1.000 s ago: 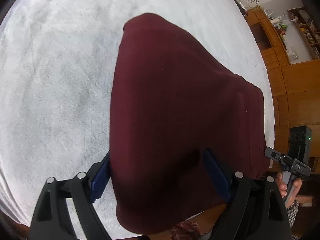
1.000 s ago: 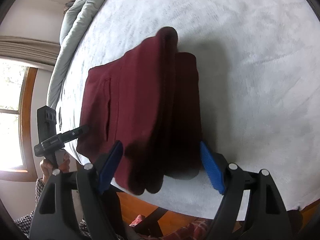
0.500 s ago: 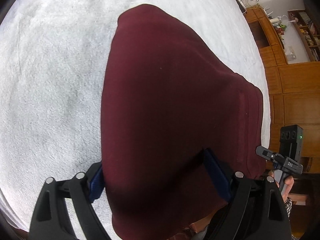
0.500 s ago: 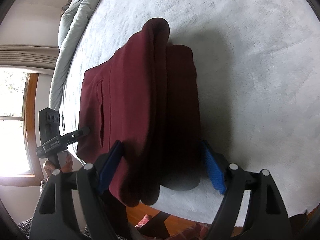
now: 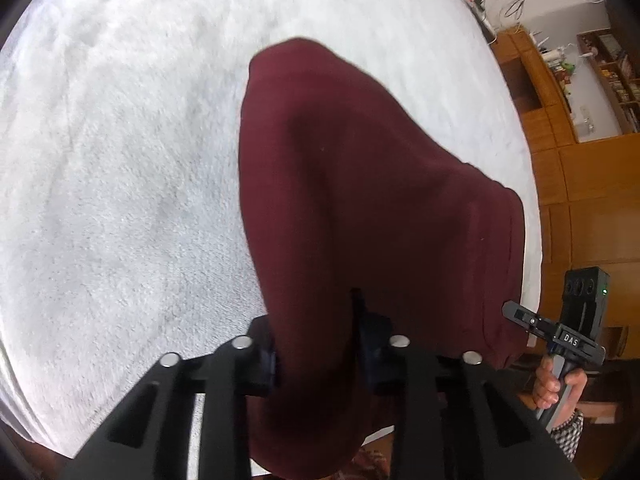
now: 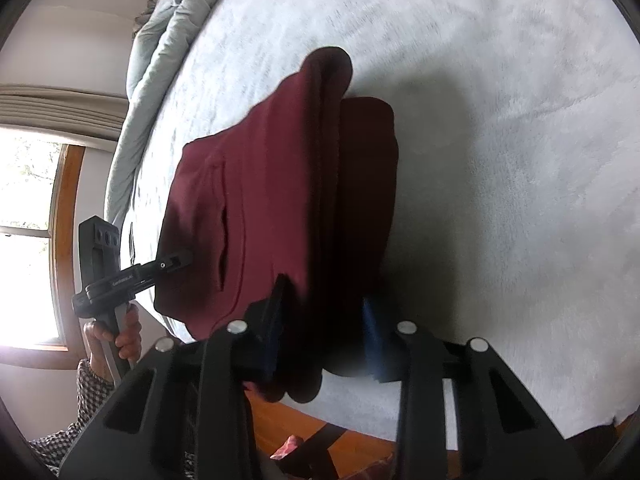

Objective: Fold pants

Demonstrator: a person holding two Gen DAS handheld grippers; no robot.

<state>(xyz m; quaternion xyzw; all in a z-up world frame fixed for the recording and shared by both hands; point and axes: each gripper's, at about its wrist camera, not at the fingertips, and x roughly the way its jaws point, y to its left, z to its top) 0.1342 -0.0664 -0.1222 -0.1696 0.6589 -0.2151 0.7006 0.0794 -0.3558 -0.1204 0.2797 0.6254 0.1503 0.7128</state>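
Dark red pants (image 5: 360,180) lie folded on a white fluffy bed cover (image 5: 120,200), their near end hanging over the bed's front edge. My left gripper (image 5: 320,344) has its jaws closing on that near end, the cloth bunched between the pads. In the right wrist view the pants (image 6: 272,184) show stacked layers and a pocket slit. There my right gripper (image 6: 324,328) has its jaws closing on the thick fold at the near right corner, and the blue pads (image 6: 372,332) press the fabric.
A hand (image 5: 556,388) holds the other gripper's handle at the right. Wooden cabinets and shelves (image 5: 580,200) stand beyond the bed. A grey duvet (image 6: 168,40) lies bunched along the far left side, beside a window (image 6: 28,240). Wooden floor (image 6: 304,424) shows below the bed's front edge.
Both grippers' jaws went from wide apart around the pants' near edge to pinched in on the cloth. The fabric between them is now gathered.
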